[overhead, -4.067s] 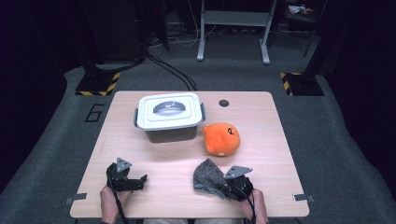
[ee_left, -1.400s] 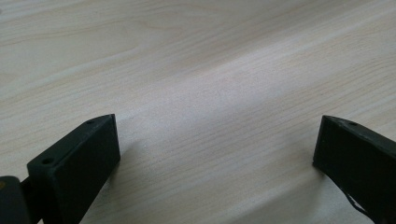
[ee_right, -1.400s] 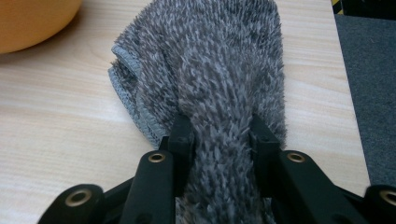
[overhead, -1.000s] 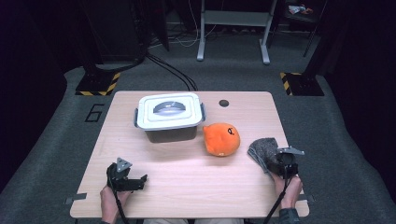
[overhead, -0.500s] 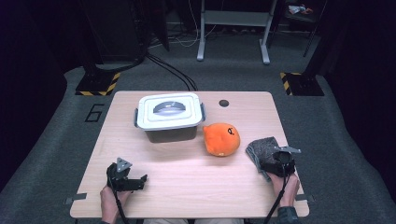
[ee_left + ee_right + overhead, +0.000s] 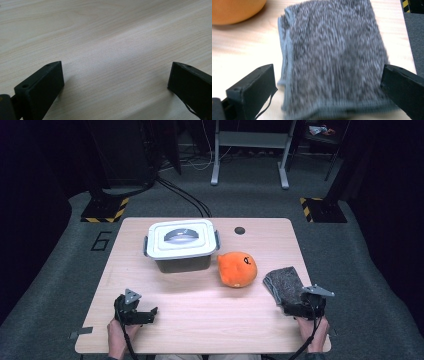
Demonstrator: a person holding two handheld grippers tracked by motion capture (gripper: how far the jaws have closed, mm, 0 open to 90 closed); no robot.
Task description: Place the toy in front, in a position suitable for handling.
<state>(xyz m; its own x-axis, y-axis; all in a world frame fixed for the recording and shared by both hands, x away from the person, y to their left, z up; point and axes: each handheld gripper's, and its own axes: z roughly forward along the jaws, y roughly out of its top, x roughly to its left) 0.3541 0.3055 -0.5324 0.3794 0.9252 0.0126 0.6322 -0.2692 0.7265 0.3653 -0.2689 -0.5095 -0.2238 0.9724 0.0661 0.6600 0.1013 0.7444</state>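
Now your right tongs [image 6: 300,309] have just been opening and stand wide apart, the folded grey cloth [image 6: 285,283] lying free between them near the counter's [image 6: 200,330] right edge, beside the orange plush toy [image 6: 237,269]. Draw straight back and low so no jaw snags the hem. Your left tongs [image 6: 142,315] rest apart on bare wood.

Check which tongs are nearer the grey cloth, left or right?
Right. The right tongs sit at the near edge of the grey cloth, jaws open. The left tongs rest across the table.
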